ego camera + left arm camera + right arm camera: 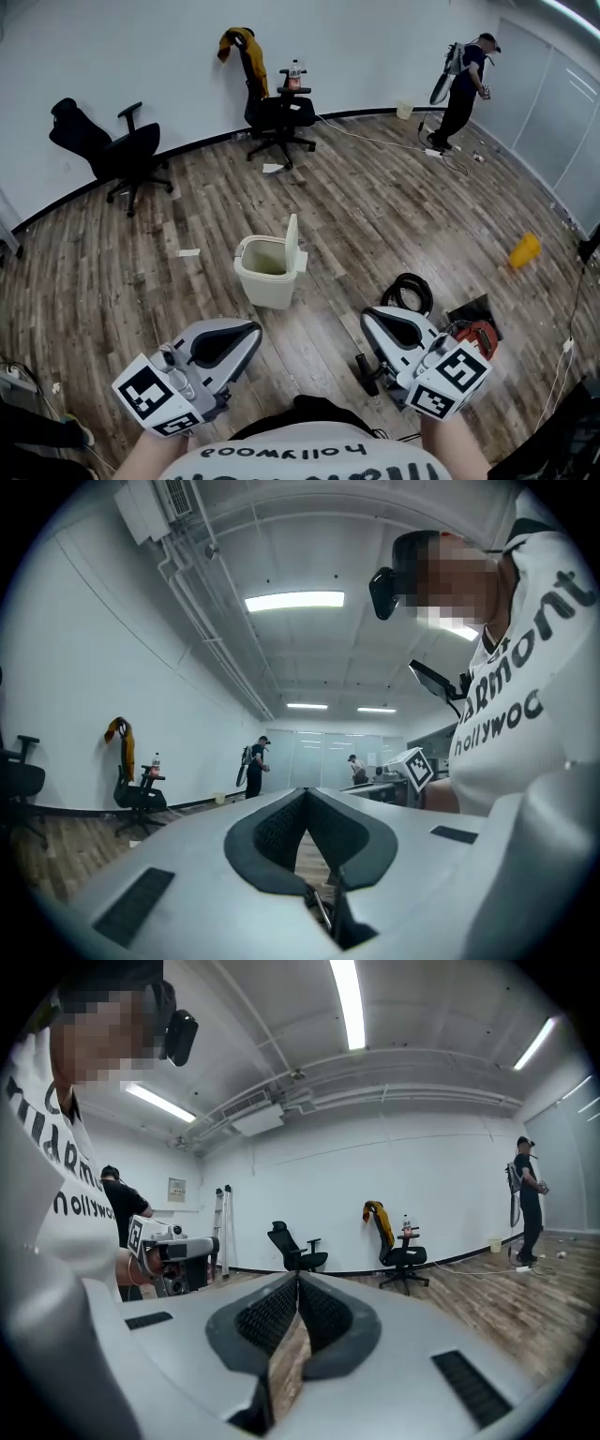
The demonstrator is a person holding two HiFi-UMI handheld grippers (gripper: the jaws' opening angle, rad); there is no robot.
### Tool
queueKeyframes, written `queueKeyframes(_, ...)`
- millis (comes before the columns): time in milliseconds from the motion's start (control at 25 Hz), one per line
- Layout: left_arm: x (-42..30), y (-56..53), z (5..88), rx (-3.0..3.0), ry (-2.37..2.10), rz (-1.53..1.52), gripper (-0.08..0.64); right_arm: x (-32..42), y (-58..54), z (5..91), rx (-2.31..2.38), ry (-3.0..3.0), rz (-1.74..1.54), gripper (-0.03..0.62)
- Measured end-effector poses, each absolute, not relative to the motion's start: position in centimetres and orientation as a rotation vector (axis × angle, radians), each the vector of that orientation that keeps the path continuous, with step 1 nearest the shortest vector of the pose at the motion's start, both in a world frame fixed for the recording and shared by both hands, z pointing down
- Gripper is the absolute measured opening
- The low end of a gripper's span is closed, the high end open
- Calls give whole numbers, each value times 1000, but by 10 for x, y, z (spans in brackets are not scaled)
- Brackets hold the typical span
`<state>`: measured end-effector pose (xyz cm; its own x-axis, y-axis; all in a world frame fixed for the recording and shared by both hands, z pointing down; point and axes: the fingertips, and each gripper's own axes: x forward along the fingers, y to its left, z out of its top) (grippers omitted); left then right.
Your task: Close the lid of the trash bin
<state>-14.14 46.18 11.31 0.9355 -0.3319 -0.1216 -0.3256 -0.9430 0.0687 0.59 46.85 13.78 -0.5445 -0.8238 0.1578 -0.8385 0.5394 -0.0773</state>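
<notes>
Cream trash bin [267, 275] mid-floor on wood planks [366, 211], lid [292, 241] up on edge along its right rim, bin open. Left gripper [253, 330] and right gripper [367, 317] low, nearer cam, both well apart from bin. Jaws of each pressed tip to tip, nothing btwn. Black cable coil [408, 292] just beyond right gripper. Two office chairs [117, 150] by far wall, person [462, 89] standing far right.

Wood floor [302, 326] in front of the trash bin [267, 283] lies open; its upright lid [292, 242] walls the right side, with a coiled cable [409, 292] beyond.
</notes>
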Motion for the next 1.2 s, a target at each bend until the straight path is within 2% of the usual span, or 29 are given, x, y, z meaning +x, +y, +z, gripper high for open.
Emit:
queueKeyframes(280,-141,460,109,3184,-555,-162,6,13,464,154,1487,-2613,267,11)
queueKeyframes(560,-142,419,124,3035,-716,-188,6,28,421,165,1451,-2623,293,11)
queueKeyframes(760,-121,391,143,2982,-845,-47,6,42,393,167,1311,-2658,292,11)
queueKeyframes(1200,-62,310,171,2799,-1063,-40,8,110,316,196,1158,-2592,279,11)
